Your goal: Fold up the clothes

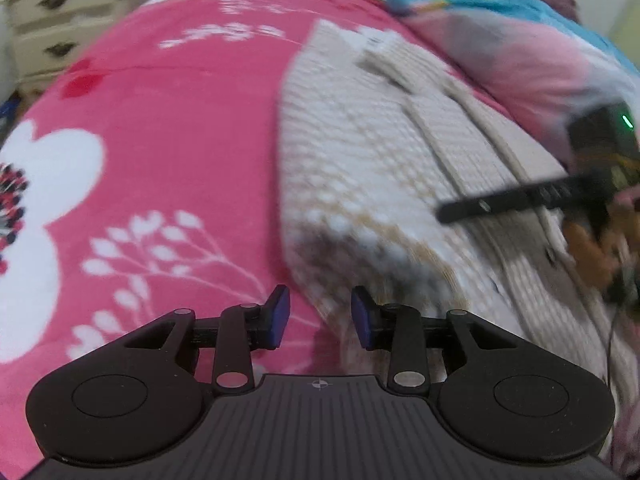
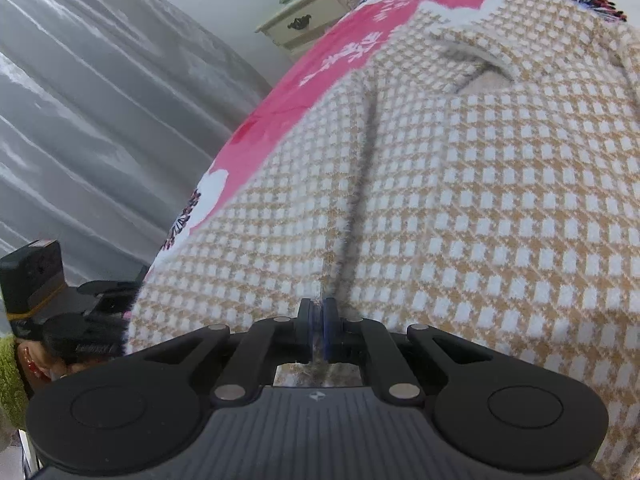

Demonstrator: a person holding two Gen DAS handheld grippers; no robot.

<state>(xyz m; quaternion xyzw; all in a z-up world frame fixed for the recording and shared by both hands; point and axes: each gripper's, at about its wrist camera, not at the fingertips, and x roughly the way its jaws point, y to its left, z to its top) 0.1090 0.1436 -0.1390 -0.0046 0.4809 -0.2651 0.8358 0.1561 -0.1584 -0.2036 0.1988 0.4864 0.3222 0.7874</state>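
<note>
Nearest my left claw (image 1: 320, 322) is the pink flowered blanket (image 1: 168, 120), with the hem of the checked knit sweater (image 1: 360, 184) lying just ahead of my fingertips. My blue pads (image 1: 280, 320) stand partly apart with only blanket and the sweater's edge showing in the gap; they press on nothing. Further right across the sweater, my right claw (image 1: 472, 210) reaches in as a dark bar. Beyond it lies a heap of pink and blue cloth (image 1: 532, 52), and at the far left a cream chest of drawers (image 1: 52, 24).

My right claw (image 2: 319, 320) is pinched shut on a fold of the sweater (image 2: 480, 200), fuzzy fabric caught between its pads. The sweater spreads away from it over the blanket (image 2: 280, 92).

Only the right view shows the grey curtain (image 2: 100, 120) beside the bed, my left claw (image 2: 92, 320) low at the left, and the sweater's beige and white checks sharply; the left view is blurred.
</note>
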